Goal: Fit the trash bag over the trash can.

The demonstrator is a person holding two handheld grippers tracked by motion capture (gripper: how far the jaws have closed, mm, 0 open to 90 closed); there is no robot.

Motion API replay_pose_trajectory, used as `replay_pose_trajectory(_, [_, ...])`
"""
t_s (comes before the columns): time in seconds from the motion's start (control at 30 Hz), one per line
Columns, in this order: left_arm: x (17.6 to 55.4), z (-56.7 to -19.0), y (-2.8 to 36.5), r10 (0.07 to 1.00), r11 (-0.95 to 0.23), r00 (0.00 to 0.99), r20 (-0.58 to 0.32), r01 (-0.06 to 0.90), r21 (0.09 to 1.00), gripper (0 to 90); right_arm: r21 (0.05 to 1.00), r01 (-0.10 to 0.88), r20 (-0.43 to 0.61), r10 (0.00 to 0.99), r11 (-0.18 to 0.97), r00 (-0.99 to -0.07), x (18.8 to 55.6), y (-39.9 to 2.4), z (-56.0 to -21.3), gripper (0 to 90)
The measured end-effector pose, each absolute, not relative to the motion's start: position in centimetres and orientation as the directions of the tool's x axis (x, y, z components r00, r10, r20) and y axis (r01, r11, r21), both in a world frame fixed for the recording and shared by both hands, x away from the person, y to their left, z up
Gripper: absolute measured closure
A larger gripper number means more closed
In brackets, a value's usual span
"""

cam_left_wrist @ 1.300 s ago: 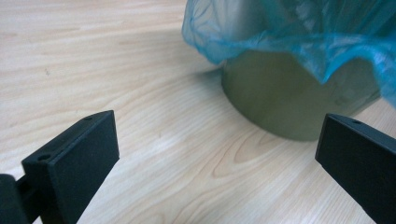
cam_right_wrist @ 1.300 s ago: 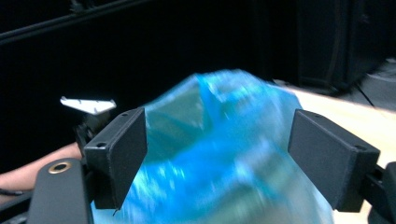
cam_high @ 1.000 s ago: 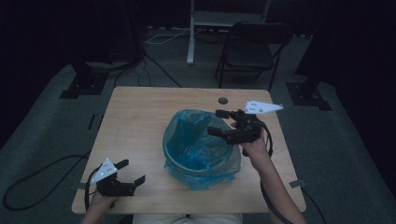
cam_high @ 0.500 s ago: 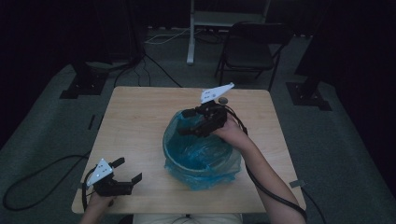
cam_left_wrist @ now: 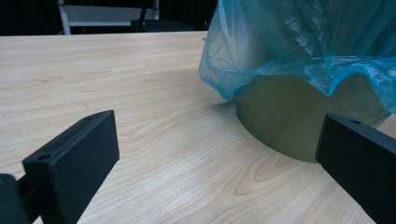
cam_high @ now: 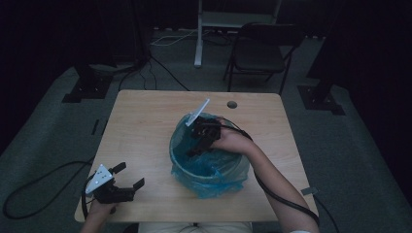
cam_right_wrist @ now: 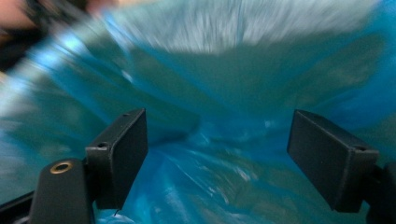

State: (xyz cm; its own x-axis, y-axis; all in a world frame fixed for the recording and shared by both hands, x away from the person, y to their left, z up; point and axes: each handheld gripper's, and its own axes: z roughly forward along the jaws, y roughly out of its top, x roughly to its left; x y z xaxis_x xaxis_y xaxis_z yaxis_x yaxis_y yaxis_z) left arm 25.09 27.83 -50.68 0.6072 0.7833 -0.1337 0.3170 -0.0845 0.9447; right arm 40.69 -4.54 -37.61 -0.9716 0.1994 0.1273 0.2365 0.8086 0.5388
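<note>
A: Container first. What's on the tabletop (cam_high: 145, 121)?

B: One round bin (cam_left_wrist: 289, 116), tan wall, lined with a blue plastic bag (cam_high: 214, 177). High view puts it just right of frame centre, nearer the bottom edge of the tabletop. The bag's rim folds over the bin's lip and hangs down the outside; the left tool's view shows that skirt at upper right, with the bare wall below it.

A: Anything inside?

B: Crumpled blue liner is all that can be made out. The right tool's view is motion-blurred, so small contents can't be ruled in or out.

A: Right tool?

B: The right tool (cam_high: 197, 145) sits inside the bin's mouth at its upper left rim, with the hand (cam_high: 233, 141) over the opening. Jaws stand wide apart, nothing between them, blue film behind and below them (cam_right_wrist: 210, 154).

A: Left tool?

B: The left tool (cam_high: 127, 177) is at the lower left of the high view, near the tabletop's bottom-left corner, well apart from the bin. Jaws wide, empty, only bare wood between them (cam_left_wrist: 187, 177). Bin stands ahead of it at right.

A: Background?

B: Dark folding chair (cam_high: 262, 53) on the floor past the far edge, top centre-right. Small round hole (cam_high: 231, 104) in the tabletop near that edge.
</note>
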Motion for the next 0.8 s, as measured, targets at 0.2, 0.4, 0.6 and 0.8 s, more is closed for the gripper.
replay_pose_trajectory(0.2, [24.9, -50.6, 27.8, 0.787, -0.092, 0.605, -0.121, 0.310, 0.946, 0.2, 0.386, 0.202, 0.074, 0.188, 0.900, -0.979, 40.2, -3.1, -39.4, 12.7])
replay_pose_trajectory(0.4, [24.9, -50.5, 28.0, 0.794, -0.084, 0.594, -0.126, 0.313, 0.946, 0.2, 0.260, 0.185, 0.046, 0.179, 0.948, -0.983, 39.9, -2.4, -40.8, 12.6])
replay_pose_trajectory(0.6, [25.0, -50.7, 28.0, 0.798, -0.086, 0.589, -0.126, 0.318, 0.944, 0.2, 0.245, 0.214, 0.009, 0.219, 0.945, -0.976, 40.1, -2.3, -40.7, 12.7])
replay_pose_trajectory(0.8, [25.0, -50.8, 28.1, 0.804, -0.087, 0.581, -0.127, 0.327, 0.941, 0.2, 0.394, 0.207, -0.010, 0.230, 0.895, -0.973, 39.8, -3.3, -37.6, 13.1])
